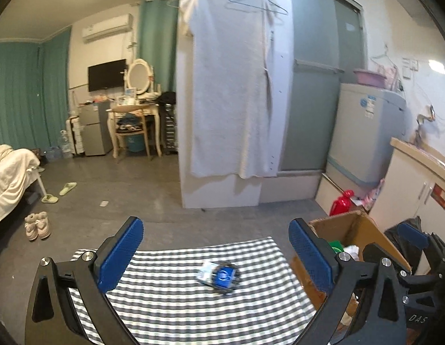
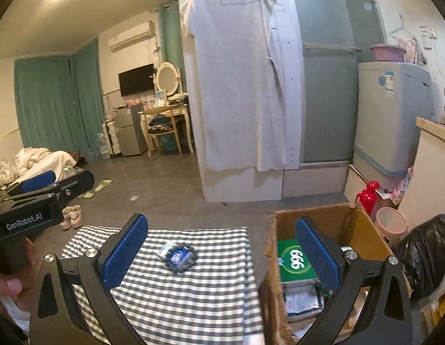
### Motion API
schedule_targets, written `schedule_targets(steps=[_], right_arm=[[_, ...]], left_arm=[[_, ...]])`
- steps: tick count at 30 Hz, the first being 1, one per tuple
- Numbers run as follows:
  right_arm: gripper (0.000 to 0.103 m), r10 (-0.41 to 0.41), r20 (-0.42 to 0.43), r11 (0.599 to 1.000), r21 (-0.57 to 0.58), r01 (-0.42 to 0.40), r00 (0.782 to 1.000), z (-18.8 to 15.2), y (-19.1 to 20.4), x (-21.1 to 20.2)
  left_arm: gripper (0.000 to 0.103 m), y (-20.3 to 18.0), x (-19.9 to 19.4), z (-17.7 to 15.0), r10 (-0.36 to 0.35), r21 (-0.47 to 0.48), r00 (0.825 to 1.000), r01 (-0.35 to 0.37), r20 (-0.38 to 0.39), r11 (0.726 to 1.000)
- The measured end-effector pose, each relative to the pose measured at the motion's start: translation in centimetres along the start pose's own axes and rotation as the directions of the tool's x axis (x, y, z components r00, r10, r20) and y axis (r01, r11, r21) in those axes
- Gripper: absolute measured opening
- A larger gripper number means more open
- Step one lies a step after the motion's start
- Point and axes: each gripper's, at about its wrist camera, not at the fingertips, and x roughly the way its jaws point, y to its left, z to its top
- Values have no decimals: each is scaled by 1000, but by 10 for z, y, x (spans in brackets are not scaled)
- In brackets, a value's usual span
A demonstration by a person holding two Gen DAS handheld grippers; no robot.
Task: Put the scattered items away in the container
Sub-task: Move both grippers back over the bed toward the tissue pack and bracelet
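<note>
One blue packet (image 1: 219, 276) lies flat on the striped cloth (image 1: 179, 310) in the left wrist view, its long axis slanting up-left, between the wide-spread fingers of the left gripper (image 1: 215, 254); one cardboard box (image 1: 363, 230) stands right. From the right wrist, the empty right gripper (image 2: 222, 254) gapes wide, one finger (image 2: 318, 254) over that box, whose green "666" pack (image 2: 294, 261) shows inside

A grey-and-white striped cloth (image 1: 179, 302) covers the counter, whose own surface is hidden beneath it. One item lies directly on the cloth, near the middle: a small blue and clear packet (image 1: 219, 276), blurred, lying flat and apart from the edges. Just beside the cloth's right edge stands an open cardboard box (image 2: 334, 218); what it rests on cannot be told. Around the counter is grey floor (image 1: 136, 189).
</note>
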Motion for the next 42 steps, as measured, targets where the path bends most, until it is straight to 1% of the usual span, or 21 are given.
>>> schedule_targets(steps=[6,12,18,22,29,36,42], right_arm=[[103,43,18,999,-32,-43,999,6,29,-1],[103,79,23,995,-67,-77,997,11,61,1],[103,110,14,989,-102,-108,994,10,85,8],[103,131,-14,984,-119,-131,991,7,100,20],[103,134,-59,976,-165,-142,989,0,117,40],[103,126,-97,971,-190,-143,987,-8,120,59],[103,114,-161,970,-194,-144,980,-23,116,87]], left_arm=[[103,34,-19,5,52,-34,998,-51,26,998],[103,68,-32,5,102,-61,995,-101,20,993],[103,105,-35,-3,146,-88,989,-145,4,985],[103,119,-28,-8,146,-78,989,-148,-32,986],[103,126,-16,-16,143,-61,988,-146,-53,987],[103,135,8,-26,145,-71,984,-152,-99,986],[103,139,32,-39,139,-81,979,-152,-147,985]])
